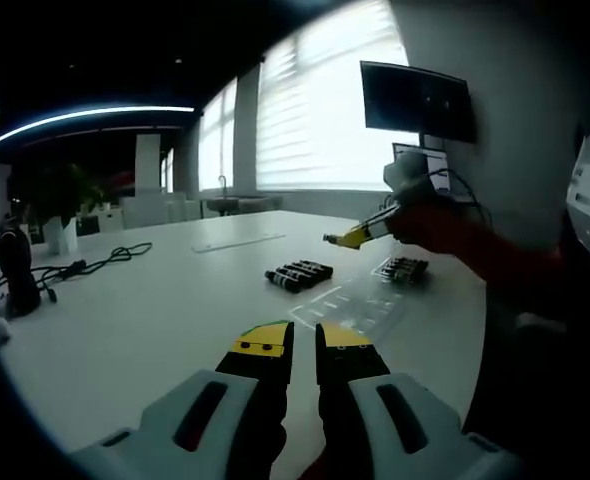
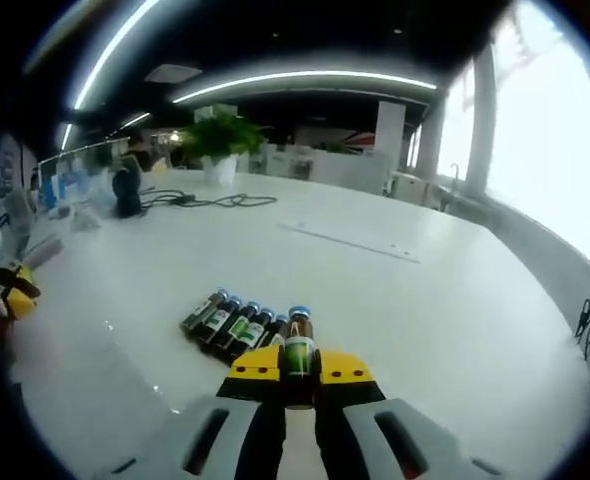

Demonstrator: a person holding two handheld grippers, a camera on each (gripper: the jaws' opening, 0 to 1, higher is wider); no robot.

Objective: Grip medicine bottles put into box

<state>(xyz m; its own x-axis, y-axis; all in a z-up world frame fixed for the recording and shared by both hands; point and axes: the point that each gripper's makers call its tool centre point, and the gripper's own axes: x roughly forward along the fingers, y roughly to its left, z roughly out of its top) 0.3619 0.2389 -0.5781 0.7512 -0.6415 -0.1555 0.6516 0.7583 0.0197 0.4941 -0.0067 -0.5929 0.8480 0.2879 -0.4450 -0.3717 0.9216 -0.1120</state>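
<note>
The right tool (image 2: pixel 297 372) is clamped on an upright bottle (image 2: pixel 297 352) with a blue cap and green label, its long axis running up between the jaws, and just beyond it the remaining bottles (image 2: pixel 231 321) lie side by side in a row on the white counter (image 2: pixel 395 300). The left tool (image 1: pixel 304 345) hangs low over the counter with its jaws together on nothing, and the clear box (image 1: pixel 350 305) lies just ahead of it, between the row and the person, so the right tool looks due to carry its bottle there. Label writing is too small to read.
</note>
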